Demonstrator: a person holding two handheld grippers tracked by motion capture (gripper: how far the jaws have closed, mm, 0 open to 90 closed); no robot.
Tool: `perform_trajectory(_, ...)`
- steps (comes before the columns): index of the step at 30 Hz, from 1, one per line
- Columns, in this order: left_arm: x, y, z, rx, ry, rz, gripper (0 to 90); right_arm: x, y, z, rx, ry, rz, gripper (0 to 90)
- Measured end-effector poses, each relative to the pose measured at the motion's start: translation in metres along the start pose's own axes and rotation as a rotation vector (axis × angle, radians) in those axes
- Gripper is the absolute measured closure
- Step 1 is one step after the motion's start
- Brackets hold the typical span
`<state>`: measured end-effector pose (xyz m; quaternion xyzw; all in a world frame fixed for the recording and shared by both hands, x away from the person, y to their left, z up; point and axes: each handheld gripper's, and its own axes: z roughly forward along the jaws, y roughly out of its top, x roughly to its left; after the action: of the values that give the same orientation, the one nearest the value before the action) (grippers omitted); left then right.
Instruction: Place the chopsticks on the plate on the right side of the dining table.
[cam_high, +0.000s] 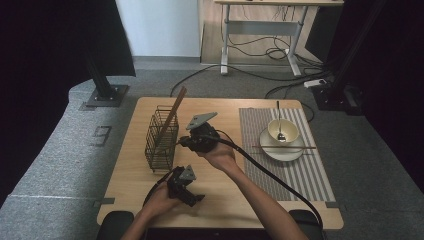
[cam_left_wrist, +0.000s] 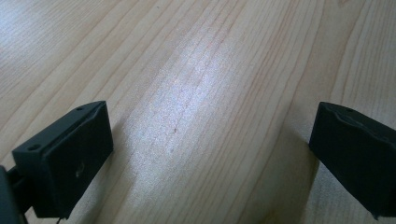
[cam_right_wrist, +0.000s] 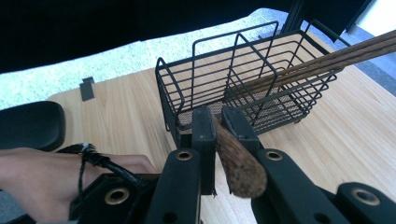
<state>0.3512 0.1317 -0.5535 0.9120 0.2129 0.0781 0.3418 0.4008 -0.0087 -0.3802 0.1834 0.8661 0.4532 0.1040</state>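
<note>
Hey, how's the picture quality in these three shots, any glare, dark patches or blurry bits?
High view: sharp, evenly lit table, with black, underexposed edges left and right. Left gripper view: a pale patch of glare on the wood between the wide-open jaws of the left gripper. Right gripper view: the wooden stick clamped in the right gripper is soft up close, while the wire basket is crisp.

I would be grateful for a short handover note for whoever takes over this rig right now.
Right gripper: shut on a wooden utensil beside the wire basket.
Left gripper: open over bare table.
Basket holds brown chopsticks leaning out. On the striped mat, a plate with bowl and spoon, and chopsticks across the plate.
Done: apparently one pair stowed. Left: likely the held utensil goes into the basket; the rest is unclear.
</note>
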Motion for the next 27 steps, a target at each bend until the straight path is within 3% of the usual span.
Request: perform_trajectory(27,0.0,0.0,0.0,0.001,0.006,-0.005,0.0,-0.006,-0.002,-0.06,-0.063,0.003,0.036,83.2)
